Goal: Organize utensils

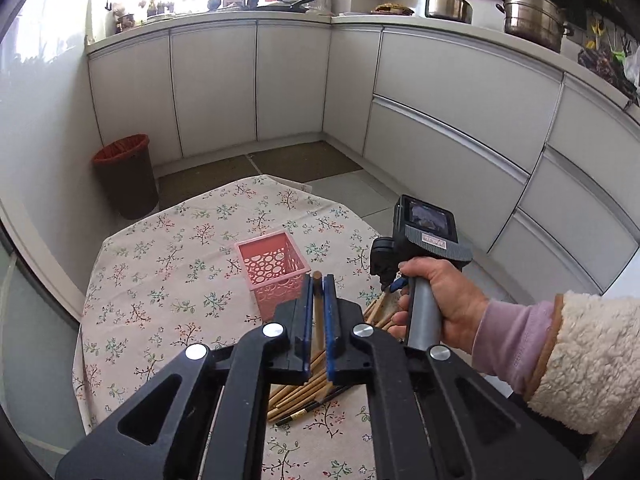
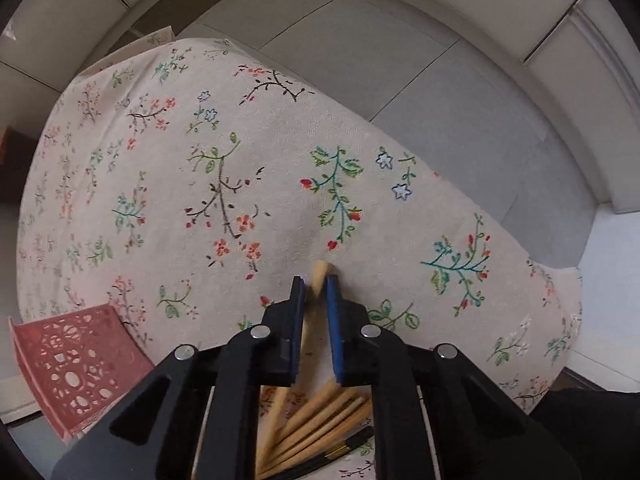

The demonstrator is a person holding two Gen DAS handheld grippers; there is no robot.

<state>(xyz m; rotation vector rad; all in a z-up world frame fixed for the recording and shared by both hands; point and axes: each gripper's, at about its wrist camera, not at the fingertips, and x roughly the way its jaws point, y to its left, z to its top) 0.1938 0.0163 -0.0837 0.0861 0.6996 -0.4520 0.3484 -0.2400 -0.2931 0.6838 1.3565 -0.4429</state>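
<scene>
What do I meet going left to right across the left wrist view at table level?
Brown bin → pink basket → left gripper shut on a chopstick → hand holding the right gripper's handle → fleece sleeve.

A floral tablecloth [image 1: 168, 280] covers the table. At ten o'clock from it, a brown waste bin [image 1: 127, 176] stands on the floor against white cabinets [image 1: 248, 84]. On the counter at two o'clock sit a steel kettle [image 1: 448, 2] and, right of it, a steel stockpot [image 1: 534, 16]; a black frying pan [image 1: 294, 3] lies at twelve.
</scene>
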